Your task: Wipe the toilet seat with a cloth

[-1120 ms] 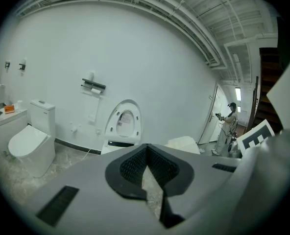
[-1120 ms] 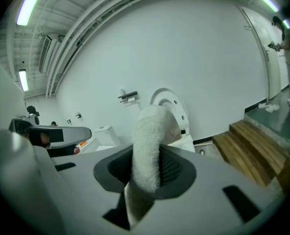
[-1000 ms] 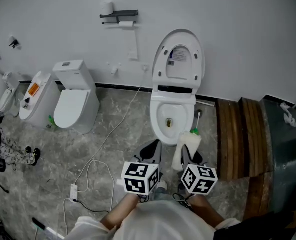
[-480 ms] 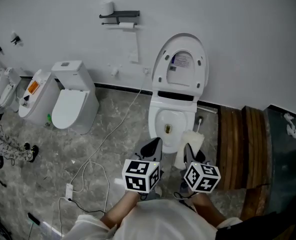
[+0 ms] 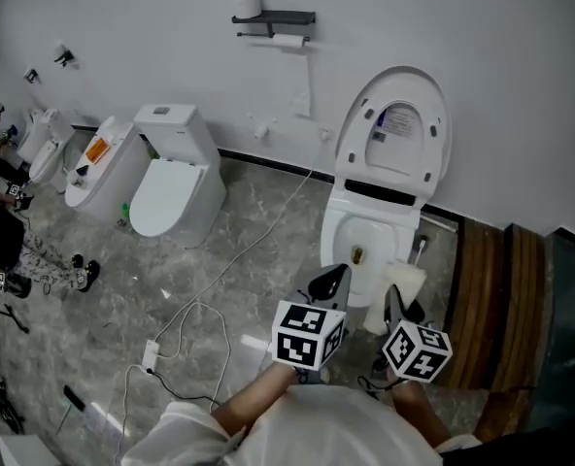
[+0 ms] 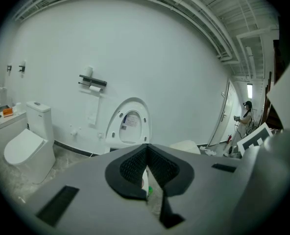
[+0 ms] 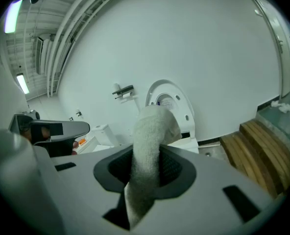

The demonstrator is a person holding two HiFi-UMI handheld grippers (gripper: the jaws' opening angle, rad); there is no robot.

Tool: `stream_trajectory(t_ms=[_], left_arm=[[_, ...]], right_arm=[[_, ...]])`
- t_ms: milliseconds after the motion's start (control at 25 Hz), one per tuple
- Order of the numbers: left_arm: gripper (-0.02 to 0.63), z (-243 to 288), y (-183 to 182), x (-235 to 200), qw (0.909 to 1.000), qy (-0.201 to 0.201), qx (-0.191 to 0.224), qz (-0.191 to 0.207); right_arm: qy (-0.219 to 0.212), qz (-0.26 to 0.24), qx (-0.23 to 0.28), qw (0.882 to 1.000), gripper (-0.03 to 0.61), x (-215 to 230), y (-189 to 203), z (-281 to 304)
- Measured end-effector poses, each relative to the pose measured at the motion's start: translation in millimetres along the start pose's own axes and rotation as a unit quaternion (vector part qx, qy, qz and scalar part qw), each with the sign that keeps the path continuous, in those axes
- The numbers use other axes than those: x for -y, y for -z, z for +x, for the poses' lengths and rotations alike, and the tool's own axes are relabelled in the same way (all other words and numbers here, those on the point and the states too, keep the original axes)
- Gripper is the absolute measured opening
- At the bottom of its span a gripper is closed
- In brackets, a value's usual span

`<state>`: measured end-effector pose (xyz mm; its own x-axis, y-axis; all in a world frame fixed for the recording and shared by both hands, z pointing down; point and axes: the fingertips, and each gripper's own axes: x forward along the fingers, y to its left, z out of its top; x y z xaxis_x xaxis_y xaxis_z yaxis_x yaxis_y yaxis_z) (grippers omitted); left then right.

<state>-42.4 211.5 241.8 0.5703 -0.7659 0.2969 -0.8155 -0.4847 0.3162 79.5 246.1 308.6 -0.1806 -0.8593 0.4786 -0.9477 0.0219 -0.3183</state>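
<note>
Cable (image 5: 253, 241) is trailing over grey floor (image 5: 258, 299) left of toilet (image 5: 351, 226); my right claw (image 7: 147, 168) is squeezing cloth (image 7: 152, 131), left claw (image 6: 146, 165) shut, empty.

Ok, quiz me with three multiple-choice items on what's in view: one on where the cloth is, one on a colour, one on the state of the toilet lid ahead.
1. Where is the cloth?
A. On the wooden step
B. Clamped in the right gripper
C. Over the paper holder

2. What colour is the cable on the floor?
A. White
B. Red
C. Green

3. How is the lid of the toilet straight ahead?
A. Shut
B. Raised upright
C. Taken off

Answers:
1. B: the right gripper view shows its jaws closed on the cloth.
2. A: the cable runs white across the grey floor.
3. B: the lid stands up with its underside facing the camera.
</note>
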Motion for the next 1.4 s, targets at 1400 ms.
stream_trajectory(t_ms=[1400], left_arm=[[0.011,183.3,-82.3,-132.4,0.9982,-0.034,-0.014,-0.046]], right_arm=[[0.025,0.010,-0.021,0.999,0.091,26.6,-121.7,203.5]])
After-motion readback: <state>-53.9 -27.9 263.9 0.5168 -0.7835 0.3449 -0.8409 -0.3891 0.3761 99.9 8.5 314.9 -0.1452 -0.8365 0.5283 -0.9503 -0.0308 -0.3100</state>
